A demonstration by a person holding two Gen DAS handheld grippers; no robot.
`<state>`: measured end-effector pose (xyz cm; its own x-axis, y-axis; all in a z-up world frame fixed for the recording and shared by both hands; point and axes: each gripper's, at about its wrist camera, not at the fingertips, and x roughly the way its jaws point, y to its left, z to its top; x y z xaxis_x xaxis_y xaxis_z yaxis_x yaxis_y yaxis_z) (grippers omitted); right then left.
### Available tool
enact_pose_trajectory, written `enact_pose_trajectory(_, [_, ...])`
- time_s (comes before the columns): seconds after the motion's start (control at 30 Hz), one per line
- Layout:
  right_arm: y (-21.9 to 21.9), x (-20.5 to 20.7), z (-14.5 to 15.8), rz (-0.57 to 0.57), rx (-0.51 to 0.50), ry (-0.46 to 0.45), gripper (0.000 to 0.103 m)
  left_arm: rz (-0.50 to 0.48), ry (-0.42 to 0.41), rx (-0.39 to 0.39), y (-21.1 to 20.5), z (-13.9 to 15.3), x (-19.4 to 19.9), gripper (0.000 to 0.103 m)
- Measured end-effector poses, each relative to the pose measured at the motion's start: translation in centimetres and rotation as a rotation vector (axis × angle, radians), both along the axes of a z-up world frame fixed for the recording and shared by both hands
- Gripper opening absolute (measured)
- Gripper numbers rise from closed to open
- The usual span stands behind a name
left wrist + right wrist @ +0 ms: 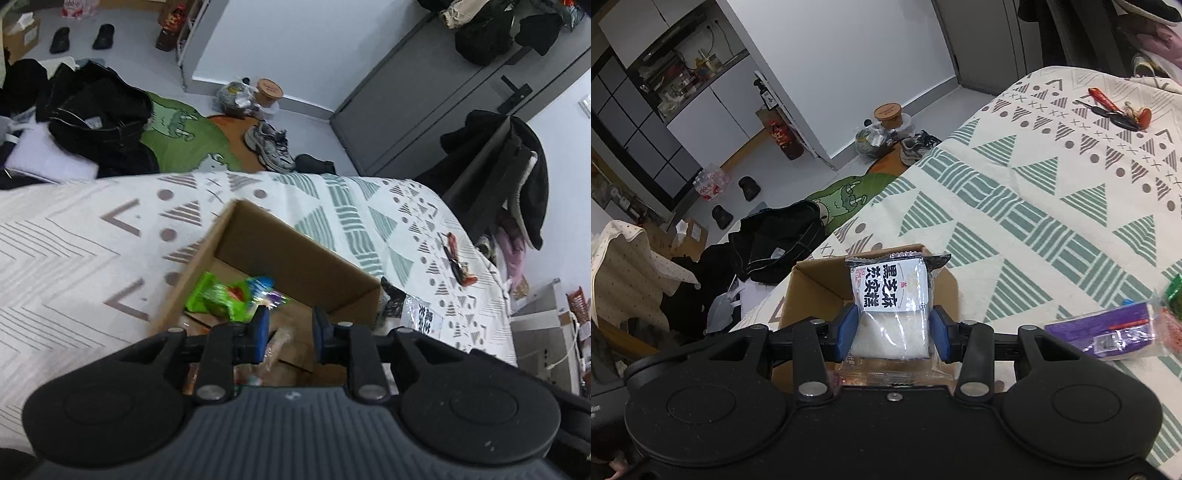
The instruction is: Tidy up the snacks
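Observation:
An open cardboard box [295, 251] stands on the patterned bed cover. Inside it lie a green snack bag [218, 299], a shiny blue and purple packet [264, 290] and some tan wrapped snacks lower down. My left gripper [290, 328] hangs over the box, open, with nothing between its blue pads. My right gripper [894, 328] is shut on a clear packet of white cake with a black-and-white label [890, 284], held over the box [812, 284].
A purple packet [1108, 332] and a green one [1174, 291] lie on the bed to the right. Keys with a red tag [1115, 110] lie farther off. A black-and-white packet [417, 314] rests beside the box. Clothes and shoes litter the floor beyond the bed's edge.

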<state>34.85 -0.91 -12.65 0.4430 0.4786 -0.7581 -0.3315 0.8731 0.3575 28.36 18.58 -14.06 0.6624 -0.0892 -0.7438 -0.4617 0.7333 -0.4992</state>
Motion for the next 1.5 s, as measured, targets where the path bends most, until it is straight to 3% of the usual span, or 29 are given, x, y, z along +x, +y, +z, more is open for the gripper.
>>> enact_pose_trajectory(0.13, [1.0, 0.0, 0.2, 0.007, 0.004, -0.033, 0.047, 0.012, 0.009, 0.004, 0.7, 0.2, -0.5, 0.028])
enact_pose_trajectory(0.23, [1.0, -0.4, 0.9, 0.007, 0.012, -0.069, 0.062, 0.015, 0.009, 0.011, 0.9, 0.4, -0.9, 0.038])
enact_pose_trajectory(0.4, [-0.3, -0.7, 1.4, -0.006, 0.001, -0.068, 0.063, 0.019, 0.013, 0.037, 0.8, 0.8, -1.5, 0.057])
enact_pose_trajectory(0.47, [-1.1, -1.0, 1.5, -0.011, -0.01, -0.063, 0.064, 0.02, 0.011, 0.043, 0.6, 1.1, -1.7, 0.069])
enact_pose_trajectory(0.63, [-3.6, -1.7, 1.4, -0.027, -0.042, -0.056, 0.068, 0.015, 0.007, 0.082, -0.4, 1.9, -2.0, 0.082])
enact_pose_trajectory(1.5, [-17.2, -4.0, 4.2, -0.173, -0.065, -0.103, 0.074, -0.124, -0.034, 0.145, -10.5, 5.4, -3.2, 0.086])
